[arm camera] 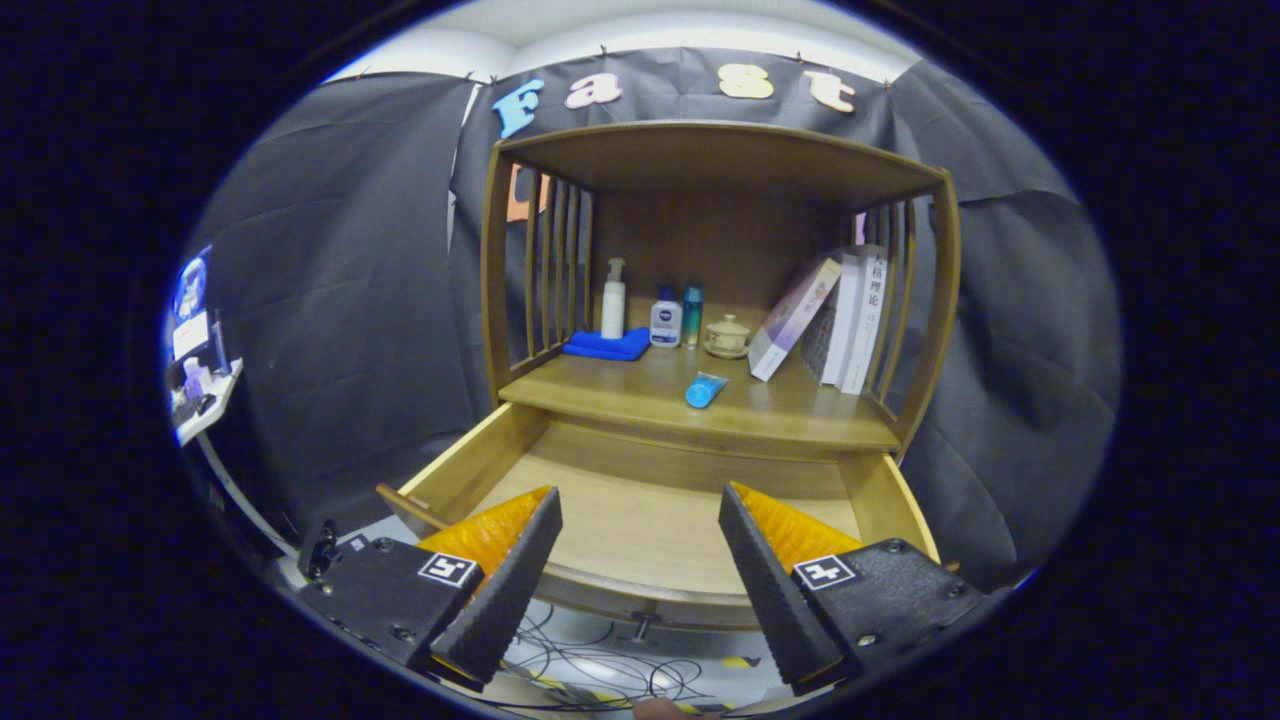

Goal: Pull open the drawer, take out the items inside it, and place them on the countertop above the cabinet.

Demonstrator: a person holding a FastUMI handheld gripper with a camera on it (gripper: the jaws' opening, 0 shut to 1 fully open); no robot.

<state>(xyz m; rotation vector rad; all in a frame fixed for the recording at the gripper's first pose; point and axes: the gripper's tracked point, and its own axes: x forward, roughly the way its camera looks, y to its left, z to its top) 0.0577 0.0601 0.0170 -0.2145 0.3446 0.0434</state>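
The drawer (640, 520) stands pulled out below the countertop (700, 410) of the wooden cabinet (720, 160). Its pale wood floor shows bare between and beyond the fingers; the front corners lie hidden behind them, so whether anything remains there cannot be told. A blue tube (705, 390) lies on its side near the front of the countertop, apart from the other goods.

The gripper (640, 550) hovers over the drawer front with its fingers spread wide and nothing between them.

Hazards, as judged from this position:
- The tube is round and lies close to the countertop edge; a knock from a finger could roll it off into the drawer.
- The extended drawer front projects toward the gripper; a low approach could strike it.

Farther back on the countertop stand a white pump bottle (613, 300), a folded blue cloth (607, 345), a small white-and-blue bottle (665, 322), a slim teal bottle (692, 315), a lidded cup (727, 337), and leaning books (830, 315).
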